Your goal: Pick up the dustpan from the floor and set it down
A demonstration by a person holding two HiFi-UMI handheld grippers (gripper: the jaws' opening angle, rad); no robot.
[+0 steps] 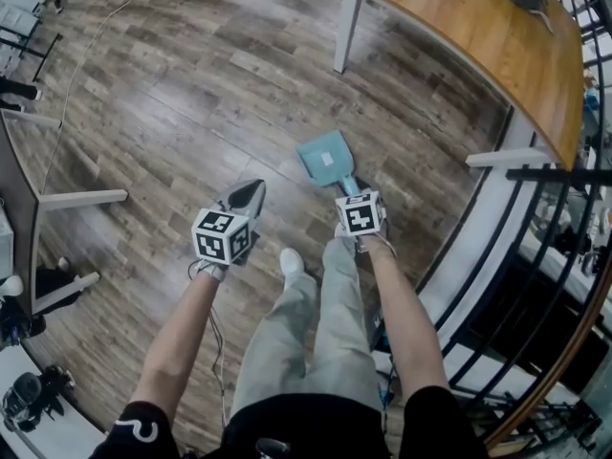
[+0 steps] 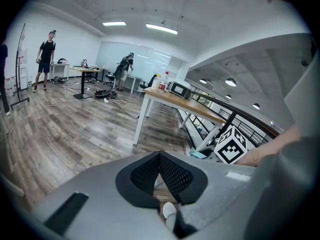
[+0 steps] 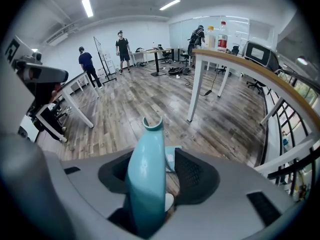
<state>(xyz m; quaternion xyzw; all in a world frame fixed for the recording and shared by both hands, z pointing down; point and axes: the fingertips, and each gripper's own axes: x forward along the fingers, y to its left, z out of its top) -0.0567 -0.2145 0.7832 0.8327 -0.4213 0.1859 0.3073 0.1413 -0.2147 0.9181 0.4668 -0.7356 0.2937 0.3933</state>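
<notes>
The teal dustpan [image 1: 325,157] lies on the wooden floor with its pan pointing away from me. Its handle [image 3: 146,174] rises between the jaws of my right gripper [image 1: 350,191]. In the right gripper view the handle leans toward the left pad, and a strip of floor shows between it and the right pad [image 3: 195,171], so that gripper [image 3: 161,151] stands open around it. My left gripper [image 1: 252,190] hovers over the floor to the left of the dustpan, jaws meeting at a point with nothing in them [image 2: 160,156]. A corner of the pan [image 2: 198,154] shows in the left gripper view.
A long wooden table [image 1: 497,36] with a white leg [image 1: 346,27] stands beyond the dustpan. A black railing [image 1: 535,256] runs along the right. White desk legs [image 1: 81,199] jut in at the left. My white shoe [image 1: 292,261] is just behind the grippers. People stand far off [image 3: 121,46].
</notes>
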